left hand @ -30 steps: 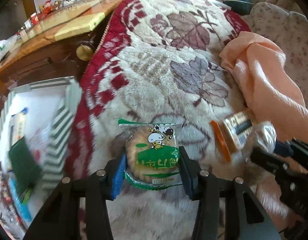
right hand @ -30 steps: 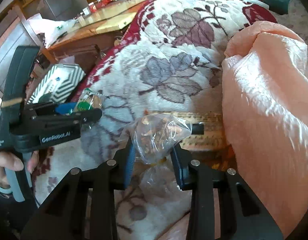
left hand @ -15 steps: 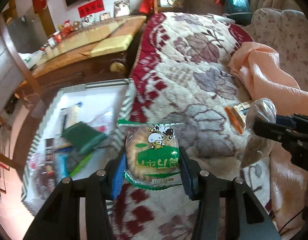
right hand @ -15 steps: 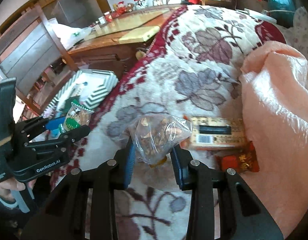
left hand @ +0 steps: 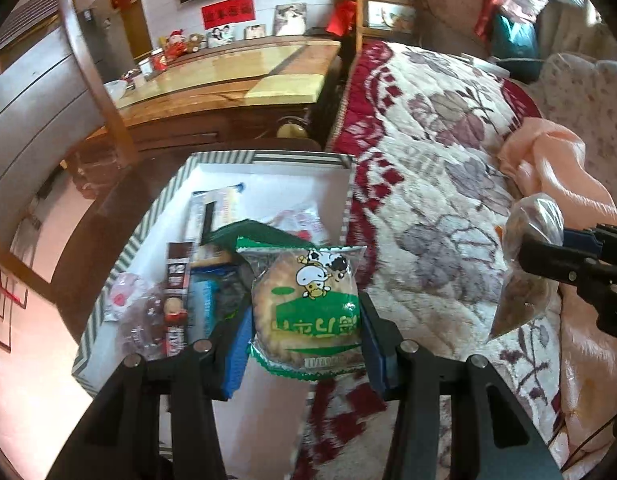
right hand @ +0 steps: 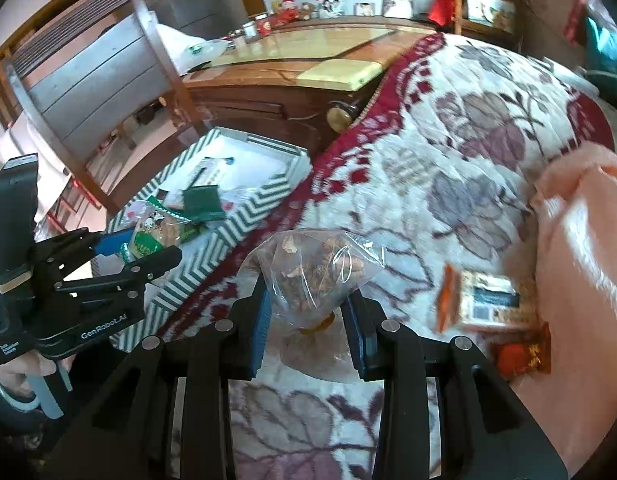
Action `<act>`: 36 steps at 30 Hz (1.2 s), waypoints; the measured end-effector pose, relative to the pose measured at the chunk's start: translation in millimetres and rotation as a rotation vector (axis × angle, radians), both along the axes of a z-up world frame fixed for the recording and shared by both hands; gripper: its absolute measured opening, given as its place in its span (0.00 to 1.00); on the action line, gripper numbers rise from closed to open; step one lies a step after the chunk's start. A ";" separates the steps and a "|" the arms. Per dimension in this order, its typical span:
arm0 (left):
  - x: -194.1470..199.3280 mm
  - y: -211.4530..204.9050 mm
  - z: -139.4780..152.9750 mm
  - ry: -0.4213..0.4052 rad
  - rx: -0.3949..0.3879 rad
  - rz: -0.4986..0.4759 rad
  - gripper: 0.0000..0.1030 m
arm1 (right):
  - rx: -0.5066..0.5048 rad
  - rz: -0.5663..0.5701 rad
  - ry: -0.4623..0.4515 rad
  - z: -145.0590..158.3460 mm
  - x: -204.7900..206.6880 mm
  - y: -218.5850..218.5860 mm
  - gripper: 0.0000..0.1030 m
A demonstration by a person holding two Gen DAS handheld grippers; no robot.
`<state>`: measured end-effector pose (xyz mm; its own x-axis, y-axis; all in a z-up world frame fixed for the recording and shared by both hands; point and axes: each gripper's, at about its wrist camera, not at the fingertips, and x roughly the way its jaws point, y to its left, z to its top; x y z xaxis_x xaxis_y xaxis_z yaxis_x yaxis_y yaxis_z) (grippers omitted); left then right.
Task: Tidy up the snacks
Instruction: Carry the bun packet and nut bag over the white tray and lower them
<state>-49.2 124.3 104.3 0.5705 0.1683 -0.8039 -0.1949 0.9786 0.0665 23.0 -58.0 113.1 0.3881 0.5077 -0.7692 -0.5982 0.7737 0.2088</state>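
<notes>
My left gripper (left hand: 304, 320) is shut on a round cracker pack (left hand: 306, 306) with a green label and a cartoon cow, held over the near right corner of the striped box (left hand: 264, 157). The box holds several snack packets. In the right wrist view the left gripper (right hand: 142, 246) and its cracker pack (right hand: 154, 236) hang over the same box (right hand: 244, 208). My right gripper (right hand: 306, 308) is shut on a clear bag of brown snacks (right hand: 316, 266), above the flowered quilt (right hand: 460, 184). The left wrist view shows that bag (left hand: 526, 280) at the right edge.
A boxed snack (right hand: 488, 300) and a red-orange packet (right hand: 522, 356) lie on the quilt beside a peach blanket (right hand: 580, 248). A wooden cabinet (right hand: 292, 76) stands behind the box, a wooden chair (right hand: 88, 76) to its left. A hand (right hand: 24, 372) grips the left tool.
Both grippers have risen and swung left, away from the quilt toward the striped box. The cracker pack now hangs over the box. Each gripper keeps its hold.
</notes>
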 end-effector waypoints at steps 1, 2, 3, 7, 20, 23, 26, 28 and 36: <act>-1.6 3.4 0.7 -0.003 -0.002 0.007 0.49 | -0.003 0.011 -0.005 2.4 -1.2 5.8 0.32; -2.8 7.3 1.3 -0.006 -0.005 0.015 0.49 | -0.007 0.021 -0.009 4.2 -2.2 10.8 0.32; -4.4 11.3 2.0 -0.008 -0.007 0.022 0.49 | -0.009 0.027 -0.011 4.9 -2.5 14.8 0.32; -9.7 25.2 3.1 -0.014 -0.014 0.049 0.49 | -0.018 0.063 -0.024 11.2 -7.1 33.1 0.32; -22.0 57.9 2.6 -0.021 -0.031 0.110 0.49 | -0.032 0.162 -0.054 26.6 -19.8 83.3 0.32; -23.5 65.0 1.5 -0.018 -0.035 0.124 0.49 | -0.036 0.180 -0.054 27.2 -21.6 94.2 0.32; -25.9 74.0 -0.6 -0.012 -0.044 0.141 0.49 | -0.037 0.199 -0.052 26.7 -23.3 104.2 0.32; -26.8 80.4 -2.0 -0.008 -0.053 0.155 0.49 | -0.036 0.216 -0.046 26.1 -24.6 112.5 0.32; -32.0 101.7 -5.8 -0.001 -0.065 0.203 0.49 | -0.032 0.266 -0.022 20.3 -25.7 141.0 0.32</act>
<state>-81.2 226.0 98.5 0.5309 0.2276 -0.8163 -0.3884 0.9215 0.0043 -2.8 83.0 133.4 0.2608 0.5699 -0.7793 -0.7855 0.5945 0.1718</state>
